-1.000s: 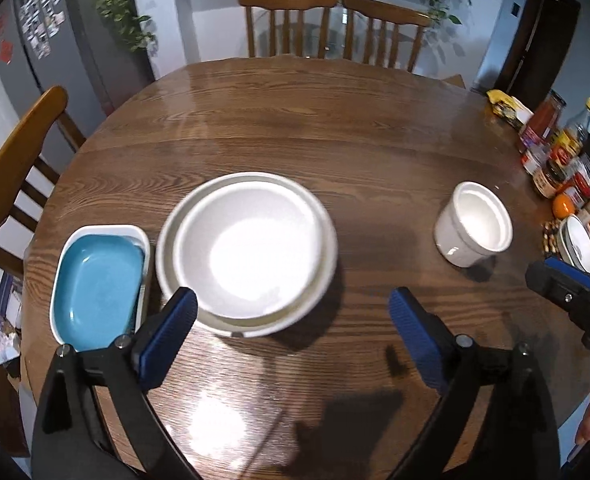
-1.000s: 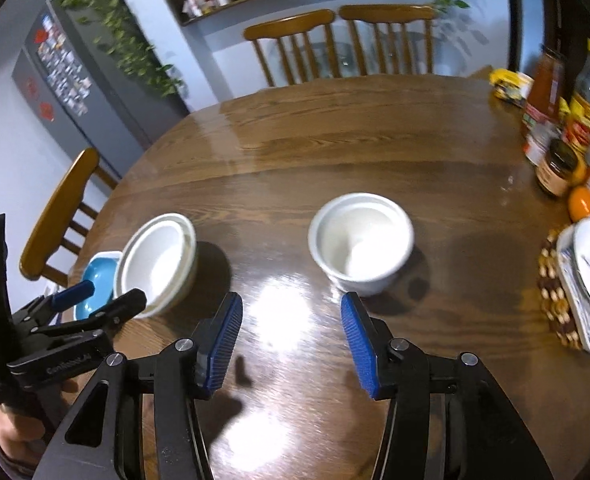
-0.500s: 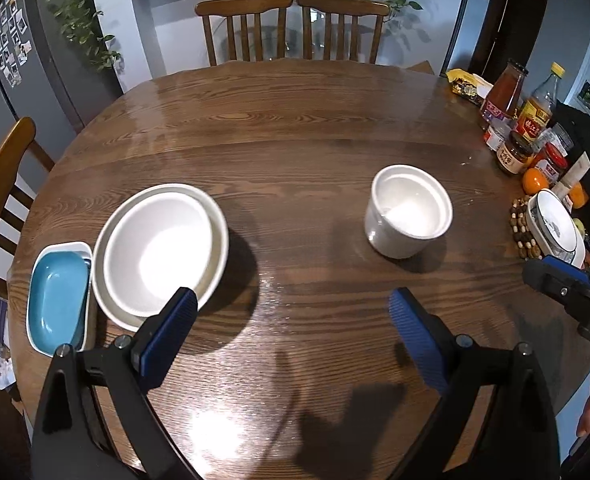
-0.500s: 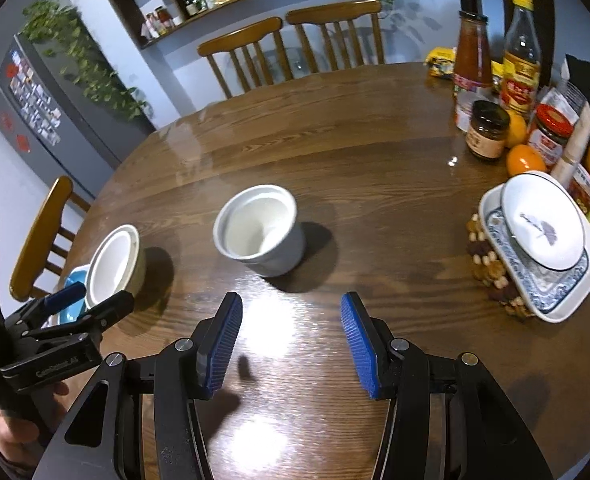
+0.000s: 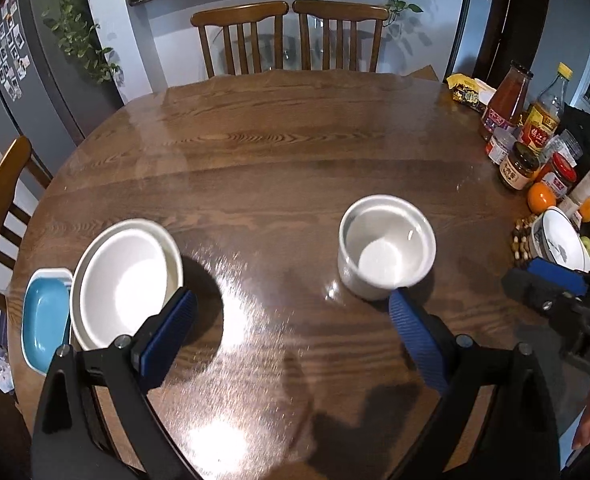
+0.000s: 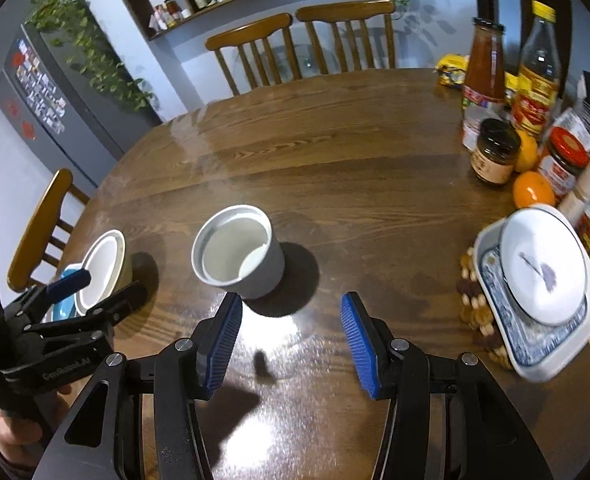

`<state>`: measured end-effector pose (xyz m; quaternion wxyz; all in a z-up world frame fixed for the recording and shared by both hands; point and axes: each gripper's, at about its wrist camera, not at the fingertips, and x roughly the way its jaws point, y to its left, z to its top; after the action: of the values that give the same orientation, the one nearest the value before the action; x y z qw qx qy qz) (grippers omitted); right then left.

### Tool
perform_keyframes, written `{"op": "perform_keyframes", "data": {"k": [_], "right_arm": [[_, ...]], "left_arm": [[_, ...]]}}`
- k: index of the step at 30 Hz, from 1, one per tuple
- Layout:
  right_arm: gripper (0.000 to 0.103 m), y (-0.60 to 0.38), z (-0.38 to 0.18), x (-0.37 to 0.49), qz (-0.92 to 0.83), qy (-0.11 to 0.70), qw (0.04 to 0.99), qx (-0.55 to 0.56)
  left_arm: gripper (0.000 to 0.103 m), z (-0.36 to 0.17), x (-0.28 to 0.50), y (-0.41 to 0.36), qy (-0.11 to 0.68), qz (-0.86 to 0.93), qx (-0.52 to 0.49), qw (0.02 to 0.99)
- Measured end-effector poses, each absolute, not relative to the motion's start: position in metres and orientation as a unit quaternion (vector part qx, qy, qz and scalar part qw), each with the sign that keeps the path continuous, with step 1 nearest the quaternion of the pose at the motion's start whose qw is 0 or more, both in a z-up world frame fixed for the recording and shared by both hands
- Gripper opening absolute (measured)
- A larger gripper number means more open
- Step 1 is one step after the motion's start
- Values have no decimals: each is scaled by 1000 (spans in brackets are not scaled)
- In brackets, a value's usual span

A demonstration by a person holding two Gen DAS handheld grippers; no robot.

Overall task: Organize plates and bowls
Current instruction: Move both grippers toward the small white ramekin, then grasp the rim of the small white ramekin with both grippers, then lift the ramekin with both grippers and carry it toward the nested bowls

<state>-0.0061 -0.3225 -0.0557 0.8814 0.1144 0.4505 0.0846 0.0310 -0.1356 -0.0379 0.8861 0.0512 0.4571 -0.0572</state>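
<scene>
Plainly, both sets of tongs stand apart and carry nothing. The left tongs (image 5: 291, 320) hang over bare wood, with the nested white bowls (image 5: 125, 280) at about nine o'clock of them and the blue dish (image 5: 45, 314) touching that stack on its far side; those pieces sit packed together near the desk (image 5: 275, 152) edge, which looks like a sorted pile.

The deep white cup-bowl (image 5: 387, 252) stands alone at about one o'clock of the left tongs, just past the right-hand finger, so it is likely the next piece to be gathered. In the right wrist view the right tongs (image 6: 291, 340) hover low with the same cup-bowl at eleven o'clock and a patterned bowl on a square plate (image 6: 543, 280) at two o'clock, beside jars and oranges. Their half-wide gap probably suits a rim grip.
</scene>
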Motion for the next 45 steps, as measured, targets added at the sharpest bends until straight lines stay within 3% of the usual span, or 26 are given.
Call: {"op": "perform_keyframes", "data": {"k": [12,18,25,29,30,32,38,45], "right_arm": [[52,-318,-79,52,128,482,856,136],[52,-316,-97,71,146,504,839,148],[52,-313,-110,83,161,517,828,148],[36,-313,-114,87,163,524,822,152],[30,-313,-115,87,163,524,822,153],[27,-315,-115,86,166,523,821,159],[18,-309,-111,85,169,520,824,148],[18,-306,-111,84,163,517,827,148]], "left_arm": [[94,-67,67,-157,483,-60,67,871],[87,-78,80,-162,504,-69,55,859],[67,-88,89,-168,520,-82,53,848],[45,-94,92,-169,530,-88,48,842],[44,-95,92,-170,530,-90,48,842],[42,-96,92,-170,530,-91,46,842],[21,-95,90,-175,527,-104,40,843],[20,-95,88,-177,521,-101,44,846]]}}
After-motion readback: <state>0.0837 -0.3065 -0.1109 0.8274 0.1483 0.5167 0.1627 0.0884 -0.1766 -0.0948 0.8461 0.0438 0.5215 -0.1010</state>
